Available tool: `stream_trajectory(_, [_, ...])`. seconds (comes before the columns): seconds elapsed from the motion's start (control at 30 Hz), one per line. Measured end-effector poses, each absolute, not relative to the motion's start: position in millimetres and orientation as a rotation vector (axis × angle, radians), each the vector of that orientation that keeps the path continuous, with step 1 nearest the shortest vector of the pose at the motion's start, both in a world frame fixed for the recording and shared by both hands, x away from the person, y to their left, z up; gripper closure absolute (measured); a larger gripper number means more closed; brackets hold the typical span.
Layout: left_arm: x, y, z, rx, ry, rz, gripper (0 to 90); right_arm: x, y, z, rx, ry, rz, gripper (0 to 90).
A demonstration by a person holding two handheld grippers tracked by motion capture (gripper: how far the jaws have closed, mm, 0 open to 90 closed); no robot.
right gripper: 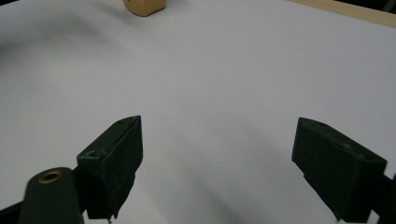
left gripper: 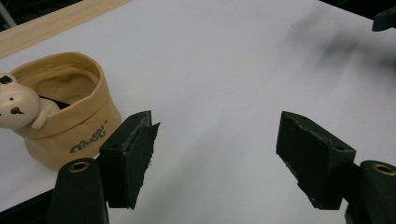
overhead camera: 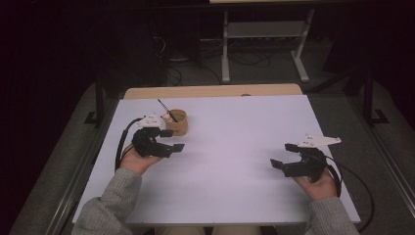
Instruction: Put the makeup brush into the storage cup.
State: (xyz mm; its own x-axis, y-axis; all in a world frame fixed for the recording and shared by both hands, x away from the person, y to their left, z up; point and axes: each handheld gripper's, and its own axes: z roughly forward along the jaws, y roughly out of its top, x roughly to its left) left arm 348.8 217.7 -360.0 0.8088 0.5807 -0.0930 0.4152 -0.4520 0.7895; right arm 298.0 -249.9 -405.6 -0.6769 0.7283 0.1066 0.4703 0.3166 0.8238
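Dark script on the tan pot, frame left, was left unreadable; left gripper and right gripper jaws were held spread.

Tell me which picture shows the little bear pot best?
The left gripper view: the tan pot sits close up, with the bear's face and the writing clear. The high view shows it small beside the left gripper. The right gripper view catches just its bottom edge.

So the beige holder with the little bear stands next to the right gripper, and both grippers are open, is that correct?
Not quite: the beige bear holder stands next to the left gripper, as the high view shows. Both grippers, left and right, are indeed open.
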Motion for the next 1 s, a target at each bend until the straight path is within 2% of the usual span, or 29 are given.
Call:
stream_trajectory(0.57, [320.5,236.8,-371.7,2.11,0.719,0.25,25.2,295.3,-243.4,-406.7,1.067,2.307,1.288,14.7])
stream_trajectory(1.0, [301.3,239.6,-371.5,2.088,0.712,0.308,23.5,292.6,-241.3,-407.3,1.056,2.312,1.294,14.5])
